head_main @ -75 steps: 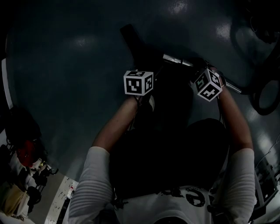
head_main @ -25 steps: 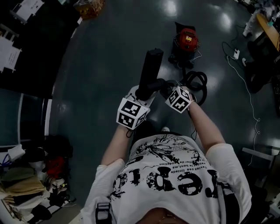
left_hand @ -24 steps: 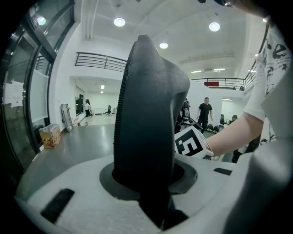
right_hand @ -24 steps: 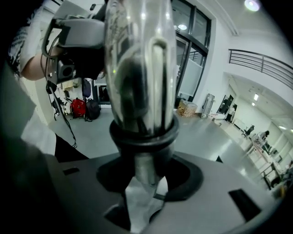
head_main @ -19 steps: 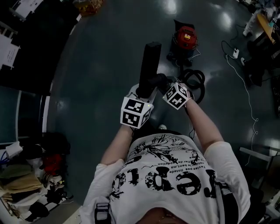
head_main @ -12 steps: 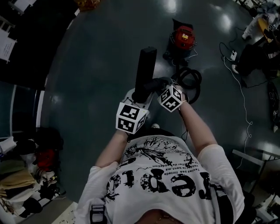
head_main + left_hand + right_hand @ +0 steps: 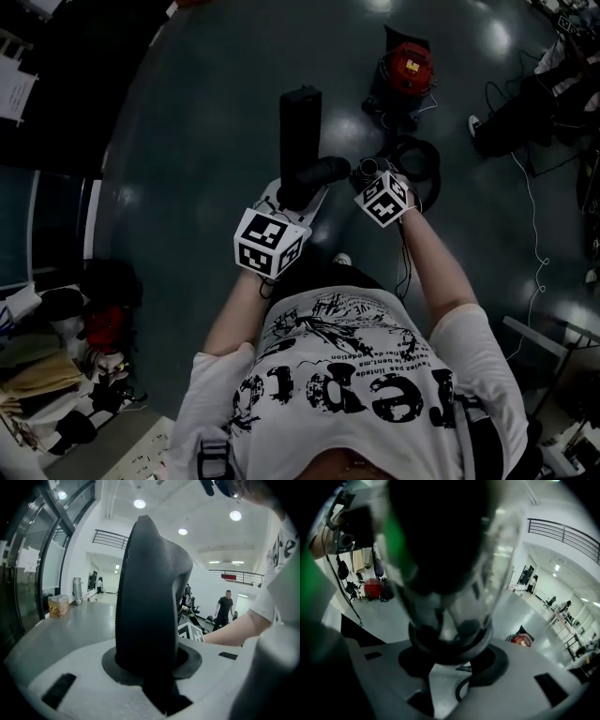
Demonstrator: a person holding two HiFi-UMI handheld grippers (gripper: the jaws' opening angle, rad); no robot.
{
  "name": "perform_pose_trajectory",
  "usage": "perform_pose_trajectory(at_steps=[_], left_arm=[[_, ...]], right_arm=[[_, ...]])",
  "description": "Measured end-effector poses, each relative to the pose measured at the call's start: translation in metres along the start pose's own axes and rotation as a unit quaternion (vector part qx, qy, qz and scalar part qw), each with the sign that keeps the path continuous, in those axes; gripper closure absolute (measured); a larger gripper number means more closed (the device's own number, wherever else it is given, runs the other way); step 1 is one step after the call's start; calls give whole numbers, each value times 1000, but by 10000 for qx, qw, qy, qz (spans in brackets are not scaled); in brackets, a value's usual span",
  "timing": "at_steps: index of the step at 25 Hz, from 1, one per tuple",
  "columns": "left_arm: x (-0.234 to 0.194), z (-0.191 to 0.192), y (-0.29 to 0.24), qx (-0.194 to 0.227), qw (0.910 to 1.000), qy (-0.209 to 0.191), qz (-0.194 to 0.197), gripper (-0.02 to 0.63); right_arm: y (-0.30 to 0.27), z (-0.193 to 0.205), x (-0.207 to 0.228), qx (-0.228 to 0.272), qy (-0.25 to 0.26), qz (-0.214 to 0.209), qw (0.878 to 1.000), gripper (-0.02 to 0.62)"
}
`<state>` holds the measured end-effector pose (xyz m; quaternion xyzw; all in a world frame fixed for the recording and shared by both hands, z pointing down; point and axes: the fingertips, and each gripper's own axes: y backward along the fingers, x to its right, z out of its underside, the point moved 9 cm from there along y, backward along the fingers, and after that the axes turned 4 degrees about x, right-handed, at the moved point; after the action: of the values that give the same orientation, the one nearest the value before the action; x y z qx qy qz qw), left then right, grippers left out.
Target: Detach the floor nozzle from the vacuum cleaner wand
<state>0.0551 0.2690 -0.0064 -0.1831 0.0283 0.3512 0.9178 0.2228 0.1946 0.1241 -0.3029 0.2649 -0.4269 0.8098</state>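
In the head view the black floor nozzle [image 7: 300, 120] is held up over the floor, its curved neck [image 7: 317, 172] running back toward me. My left gripper [image 7: 296, 193] is shut on that neck, which fills the left gripper view [image 7: 150, 597]. My right gripper [image 7: 367, 178] is shut on the shiny wand end [image 7: 364, 168], seen close up as a glossy tube [image 7: 450, 573] in the right gripper view. Neck and wand end lie side by side; I cannot tell whether they are joined.
The red vacuum cleaner body [image 7: 410, 64] stands on the dark floor beyond the nozzle, with its black hose [image 7: 419, 157] coiled beside my right gripper. Cables [image 7: 534, 216] trail at the right. Bags and clutter [image 7: 66, 375] lie at the lower left.
The nozzle has swung from a slight tilt to stand straight up the picture. Both grippers have shifted a little and keep their hold.
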Motion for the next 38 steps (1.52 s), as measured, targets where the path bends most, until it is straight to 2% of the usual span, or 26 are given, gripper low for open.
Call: perform_pose_trajectory(at_steps=[3, 7, 10, 16, 20, 23, 27, 30, 33, 38], left_arm=[[-23, 14, -4, 65, 9991, 412, -58, 502], [-63, 39, -10, 99, 9987, 479, -162, 502], [-98, 64, -23, 23, 9981, 606, 52, 502], [-186, 136, -72, -564, 9909, 1201, 241, 502], [-241, 167, -103, -580, 9838, 1611, 534, 502], [-274, 194, -122, -731, 9748, 1998, 669, 502], [-326, 250, -164, -956, 9633, 2407, 703, 502], [-363, 299, -196, -985, 9504, 2893, 577, 502], [-392, 350, -229, -1060, 9364, 3314, 448, 502], [-439, 451, -292, -1427, 9213, 3610, 216, 502]], right_arm=[[-16, 9, 7, -126, 12, -109, 9999, 423], [-42, 19, 7, -307, 39, -279, 9991, 423], [-74, 18, 7, -537, 161, -370, 9977, 423], [-171, 34, 16, -1018, 373, -392, 9933, 423], [-236, 45, 28, -1505, 571, -326, 9864, 423], [-274, 58, 39, -1672, 456, -286, 9844, 423], [-337, 85, 64, -1813, 452, -329, 9818, 423], [-388, 113, 75, -1887, 490, -425, 9799, 423], [-432, 135, 81, -1770, 276, -523, 9824, 423], [-522, 189, 91, -1813, 267, -670, 9808, 423]])
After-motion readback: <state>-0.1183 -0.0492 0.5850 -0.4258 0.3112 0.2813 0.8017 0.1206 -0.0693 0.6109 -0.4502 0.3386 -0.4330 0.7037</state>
